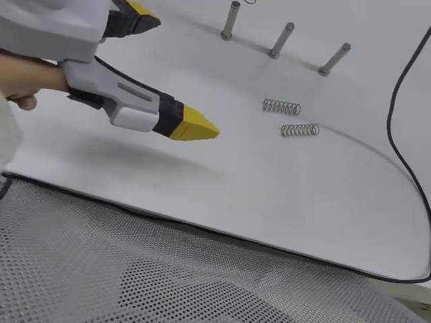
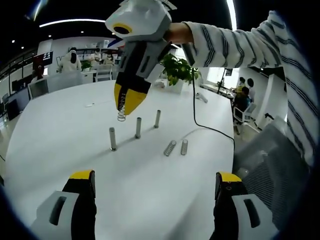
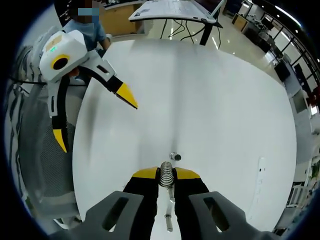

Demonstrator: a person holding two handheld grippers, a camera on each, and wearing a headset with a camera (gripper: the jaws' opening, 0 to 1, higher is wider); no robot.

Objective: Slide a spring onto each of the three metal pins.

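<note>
Head view: white table (image 1: 256,202). Three pins stand upright in a slanted row from 12 to 2 o'c: first pin (image 1: 230,20), middle pin (image 1: 281,40), last pin (image 1: 335,59). Shafts look bare.

Two loose springs lie flat on the table below the row, approx 2 o'c from centre: upper spring (image 1: 281,106) and lower spring (image 1: 300,129). They are near each other, not touching.

Left gripper (image 1: 188,75) is at 9–10 o'c, w/ a hand (image 1: 23,81) on its grip. Jaws are spread wide, nothing btwn them. The lower yellow tip points to 3 o'c, toward the loose springs but well apart from them. In the left gripper view its own tips sit at 7 and 5 o'c w/ a wide gap.

Left gripper view: right gripper (image 2: 128,102) hangs at 12 o'c, w/ a striped sleeve (image 2: 250,45) behind it. Its jaws are pinched onto the held spring (image 2: 121,114), which hangs vertical below the tips. The coil's low end is above the pin row, on the 11 o'c side of the middle pin and clear of the pin tops.

Right gripper view: jaws are clamped on the coil at 6 o'c. A pin (image 3: 175,156) sits just past the coil's end, at its 12 o'c. Contact and which pin: cannot tell.

A black cable (image 1: 394,101) runs along the 3 o'c side of the table. Grey mesh (image 1: 135,282) is at 6 o'c.
</note>
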